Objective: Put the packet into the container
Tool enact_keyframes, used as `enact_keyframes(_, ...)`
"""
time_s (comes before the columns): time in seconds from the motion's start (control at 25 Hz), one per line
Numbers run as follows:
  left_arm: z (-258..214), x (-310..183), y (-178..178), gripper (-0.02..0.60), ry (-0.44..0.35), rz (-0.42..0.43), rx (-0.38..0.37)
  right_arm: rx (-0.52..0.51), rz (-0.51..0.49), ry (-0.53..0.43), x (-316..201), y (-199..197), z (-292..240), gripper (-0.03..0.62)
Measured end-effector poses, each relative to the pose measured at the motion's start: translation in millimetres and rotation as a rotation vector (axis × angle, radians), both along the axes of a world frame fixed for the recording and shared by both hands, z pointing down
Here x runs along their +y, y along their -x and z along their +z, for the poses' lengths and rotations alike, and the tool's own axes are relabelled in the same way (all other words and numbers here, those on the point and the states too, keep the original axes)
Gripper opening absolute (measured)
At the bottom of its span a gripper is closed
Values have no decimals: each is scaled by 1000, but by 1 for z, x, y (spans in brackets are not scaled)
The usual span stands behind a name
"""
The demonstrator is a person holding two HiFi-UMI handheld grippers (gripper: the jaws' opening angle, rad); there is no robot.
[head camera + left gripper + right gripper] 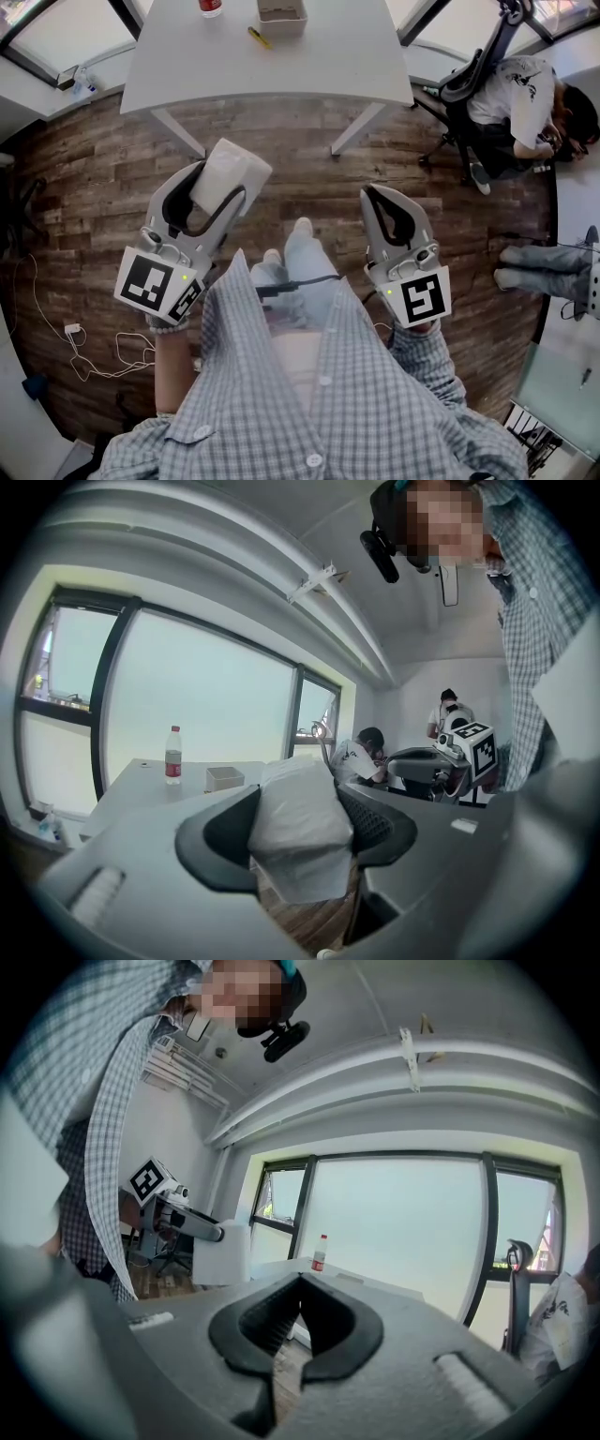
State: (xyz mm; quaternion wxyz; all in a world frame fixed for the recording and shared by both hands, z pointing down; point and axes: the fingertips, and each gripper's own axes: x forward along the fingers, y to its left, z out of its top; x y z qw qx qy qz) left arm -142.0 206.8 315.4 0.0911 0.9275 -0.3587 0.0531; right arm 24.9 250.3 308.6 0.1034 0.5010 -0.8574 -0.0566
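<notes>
My left gripper is shut on a white packet, held over the wooden floor short of the table. In the left gripper view the packet fills the gap between the dark jaws and hangs below them. The small open container stands on the grey table ahead; the left gripper view shows the container beside a bottle. My right gripper is shut with nothing in it, its jaws meeting at the tips.
A red-capped bottle and a yellow pen lie on the table near the container. A person in an office chair sits at the right. Cables trail on the floor at the left.
</notes>
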Motion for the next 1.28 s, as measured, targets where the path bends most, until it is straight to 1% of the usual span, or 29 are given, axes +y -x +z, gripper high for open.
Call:
enact_keyframes(0.2,-1,-17,-10,261,1,-18,-4,-13,-18,4,-19,-8,2,2)
enact_keyframes(0.56,-3,-46,-26,261,-1,-60,-33,-30,-59,12,-54,-27,6,2)
enact_keyframes(0.84,-8,-60,-37,261,3,-98,-40,-43,-92,22,-75,-39,5,2)
enact_keyframes(1.12,-16,-69,-44,261,-15,-142,-47,-53,-133,0,-89,-49,1,2)
enact_keyframes(1.28,-16,-76,-53,261,-27,-163,-41,-38,-155,-16,-95,-56,2,2)
